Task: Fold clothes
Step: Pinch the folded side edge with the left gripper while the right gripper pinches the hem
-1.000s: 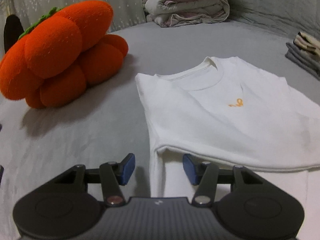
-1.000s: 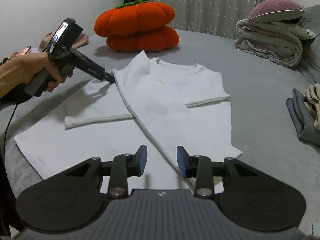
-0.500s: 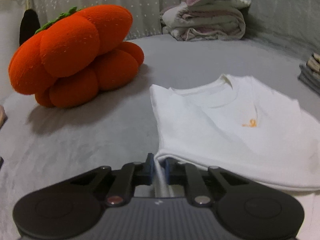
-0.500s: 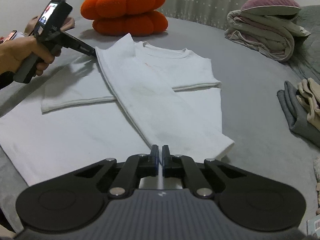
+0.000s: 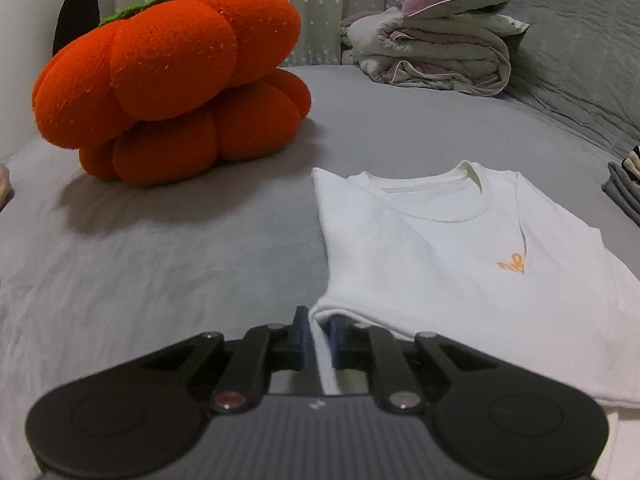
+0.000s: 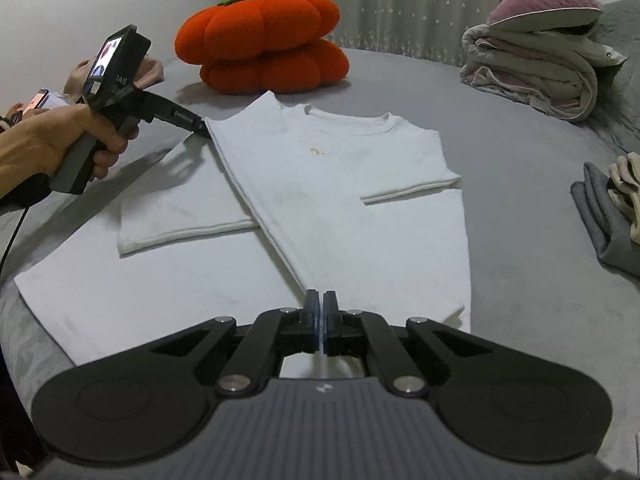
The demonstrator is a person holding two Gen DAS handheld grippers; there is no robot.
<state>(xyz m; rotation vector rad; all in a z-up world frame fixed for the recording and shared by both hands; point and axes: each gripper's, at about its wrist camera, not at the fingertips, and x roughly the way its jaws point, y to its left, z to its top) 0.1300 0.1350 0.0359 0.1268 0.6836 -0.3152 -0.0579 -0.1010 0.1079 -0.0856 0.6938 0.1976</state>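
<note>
**Two grippers pinch one white T-shirt**

Two grippers grip the white T-shirt [image 6: 320,184], which lies flat on the grey bed [image 6: 500,128] in front of the orange pumpkin cushion [image 6: 264,40], one side already folded diagonally across its front. The left gripper [image 5: 318,332] has its jaws pressed on the shirt's folded edge at the shoulder end, nearest the cushion; a strip of white cloth shows between the blue pads [image 5: 303,334]. A hand [image 6: 52,148] holds that gripper by its handle. The right gripper [image 6: 321,312] has its jaws pressed together on the fold at the hem end, farthest from the cushion. To the cushion's right sits a stack of folded bedding [image 6: 532,68] topped by a mauve pillow [image 6: 544,4].
</note>
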